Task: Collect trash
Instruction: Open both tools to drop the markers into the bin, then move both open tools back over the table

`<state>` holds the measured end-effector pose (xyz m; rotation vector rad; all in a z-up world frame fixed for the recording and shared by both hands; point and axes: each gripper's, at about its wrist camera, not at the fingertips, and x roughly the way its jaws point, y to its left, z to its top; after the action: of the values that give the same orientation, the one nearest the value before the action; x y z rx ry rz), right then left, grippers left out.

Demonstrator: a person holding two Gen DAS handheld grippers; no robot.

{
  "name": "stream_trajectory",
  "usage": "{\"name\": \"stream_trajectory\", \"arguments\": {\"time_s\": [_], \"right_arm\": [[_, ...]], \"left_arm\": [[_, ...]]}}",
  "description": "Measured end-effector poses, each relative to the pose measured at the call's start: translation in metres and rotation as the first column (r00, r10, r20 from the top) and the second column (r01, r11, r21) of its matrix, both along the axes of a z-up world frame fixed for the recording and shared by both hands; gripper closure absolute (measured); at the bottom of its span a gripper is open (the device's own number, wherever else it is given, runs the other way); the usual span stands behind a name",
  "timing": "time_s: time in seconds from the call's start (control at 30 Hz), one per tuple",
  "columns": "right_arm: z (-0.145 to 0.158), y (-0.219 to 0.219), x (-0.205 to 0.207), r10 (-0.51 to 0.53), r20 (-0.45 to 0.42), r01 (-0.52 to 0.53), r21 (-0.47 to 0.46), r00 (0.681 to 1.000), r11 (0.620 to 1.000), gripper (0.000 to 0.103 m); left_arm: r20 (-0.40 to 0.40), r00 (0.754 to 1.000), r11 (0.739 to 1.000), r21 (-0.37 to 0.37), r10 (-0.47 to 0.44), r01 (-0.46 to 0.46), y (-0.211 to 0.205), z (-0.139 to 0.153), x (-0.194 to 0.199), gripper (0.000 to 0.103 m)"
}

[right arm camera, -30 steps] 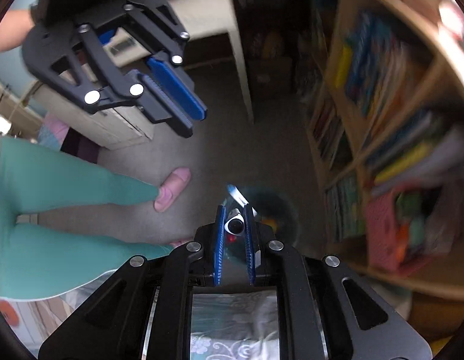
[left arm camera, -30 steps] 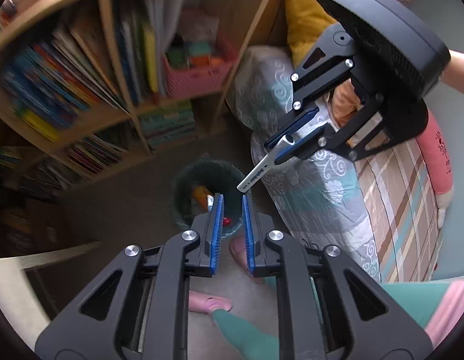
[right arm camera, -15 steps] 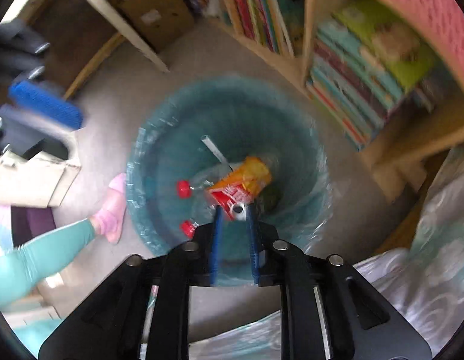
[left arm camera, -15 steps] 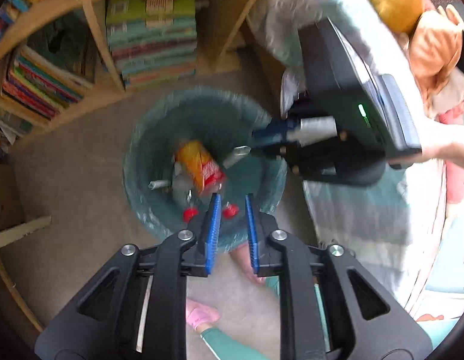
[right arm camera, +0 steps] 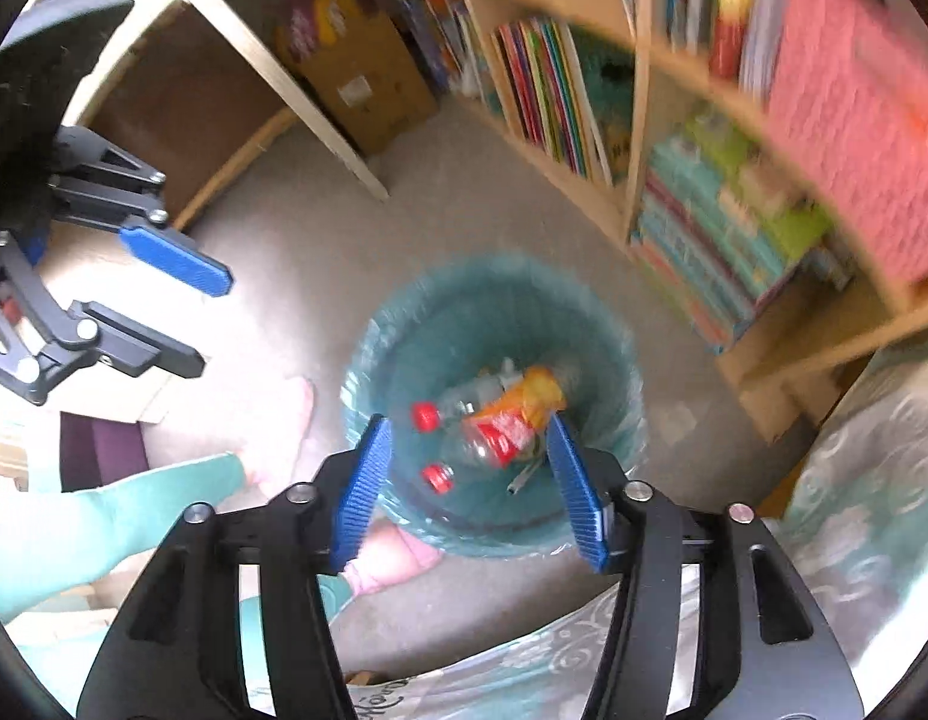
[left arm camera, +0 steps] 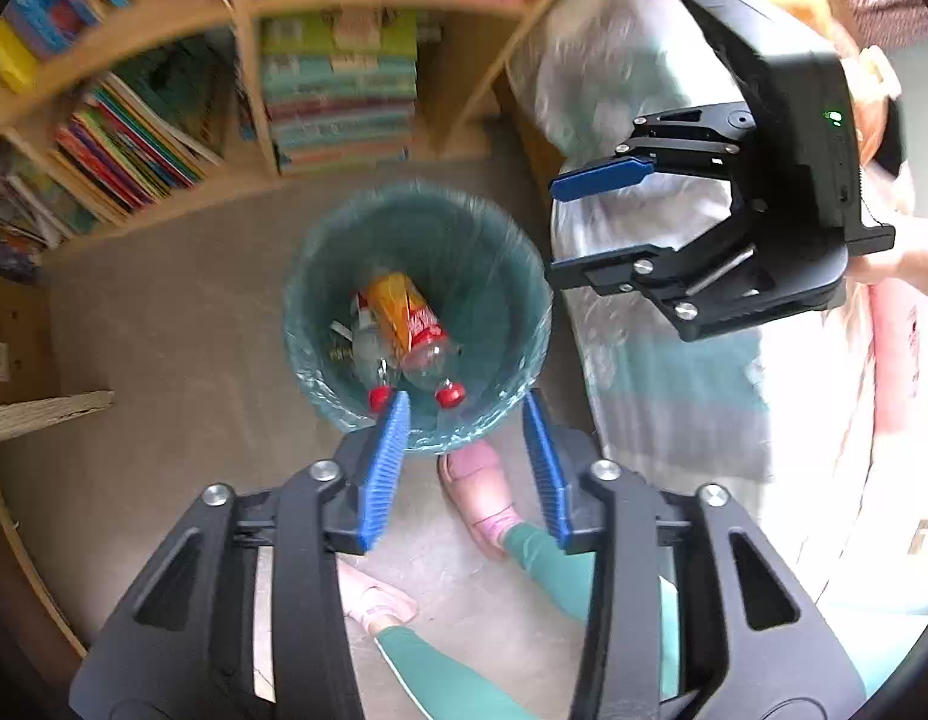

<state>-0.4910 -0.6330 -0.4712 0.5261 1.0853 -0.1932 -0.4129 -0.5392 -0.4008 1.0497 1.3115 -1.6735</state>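
The trash bin (left arm camera: 417, 324), lined with a teal bag, sits at frame centre in both views, with plastic bottles (left arm camera: 413, 324) and a small tube-like item (right arm camera: 521, 477) at its bottom. A second ago the right hand-held gripper (right arm camera: 470, 480) pinched that tube over the bed; now its jaws are spread and empty above the bin, so the piece is dropped in. The left hand-held gripper (left arm camera: 467, 462), lower centre, is spread too. A bookshelf (left arm camera: 242, 66) fills the upper frame; the bed (left arm camera: 656, 330) lies right.

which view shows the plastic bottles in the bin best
Left wrist: the plastic bottles in the bin are sharp and unobstructed there. Right wrist shows them blurred, between its open fingers.
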Motion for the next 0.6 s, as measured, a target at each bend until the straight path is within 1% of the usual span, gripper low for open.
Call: {"name": "stream_trajectory", "arguments": {"time_s": [0.07, 0.1, 0.13, 0.2, 0.27, 0.33, 0.37, 0.43, 0.47, 0.53, 0.6], "right_arm": [[0.04, 0.001, 0.004, 0.034, 0.026, -0.033, -0.035, 0.999, 0.999, 0.039], [0.059, 0.002, 0.006, 0.047, 0.04, -0.045, -0.05, 0.998, 0.998, 0.037], [0.079, 0.002, 0.009, 0.067, 0.058, -0.064, -0.059, 0.996, 0.996, 0.034], [0.121, 0.003, 0.017, 0.112, 0.087, -0.102, -0.105, 0.99, 0.989, 0.034], [0.159, 0.005, 0.027, 0.168, 0.106, -0.154, -0.129, 0.98, 0.98, 0.033], [0.198, 0.008, 0.042, 0.241, 0.131, -0.219, -0.161, 0.962, 0.962, 0.032], [0.219, 0.011, 0.052, 0.291, 0.139, -0.266, -0.175, 0.946, 0.948, 0.032], [0.255, 0.017, 0.073, 0.377, 0.161, -0.339, -0.218, 0.912, 0.915, 0.031], [0.271, 0.018, 0.084, 0.421, 0.173, -0.379, -0.233, 0.89, 0.896, 0.029], [0.308, 0.027, 0.112, 0.512, 0.199, -0.452, -0.283, 0.835, 0.846, 0.028], [0.341, 0.04, 0.143, 0.595, 0.224, -0.52, -0.316, 0.772, 0.793, 0.028]], "left_arm": [[-0.004, 1.0, 0.999, -0.027, 0.026, -0.026, 0.007, 0.035, 0.008, 0.057], [-0.005, 0.999, 0.998, -0.039, 0.041, -0.041, 0.012, 0.053, 0.013, 0.053], [-0.008, 0.998, 0.997, -0.057, 0.058, -0.058, 0.017, 0.073, 0.018, 0.053], [-0.027, 0.996, 0.992, -0.087, 0.087, -0.089, 0.029, 0.112, 0.029, 0.051], [-0.016, 0.993, 0.985, -0.125, 0.119, -0.12, 0.044, 0.15, 0.042, 0.045], [0.003, 0.988, 0.976, -0.161, 0.152, -0.149, 0.063, 0.189, 0.058, 0.042], [0.033, 0.984, 0.968, -0.184, 0.177, -0.169, 0.074, 0.21, 0.069, 0.04], [0.071, 0.968, 0.951, -0.216, 0.241, -0.221, 0.098, 0.247, 0.092, 0.03], [0.079, 0.958, 0.94, -0.228, 0.277, -0.253, 0.109, 0.262, 0.106, 0.029], [0.104, 0.93, 0.914, -0.251, 0.352, -0.318, 0.136, 0.293, 0.134, 0.027], [0.16, 0.893, 0.886, -0.284, 0.42, -0.366, 0.163, 0.318, 0.161, 0.021]]}}
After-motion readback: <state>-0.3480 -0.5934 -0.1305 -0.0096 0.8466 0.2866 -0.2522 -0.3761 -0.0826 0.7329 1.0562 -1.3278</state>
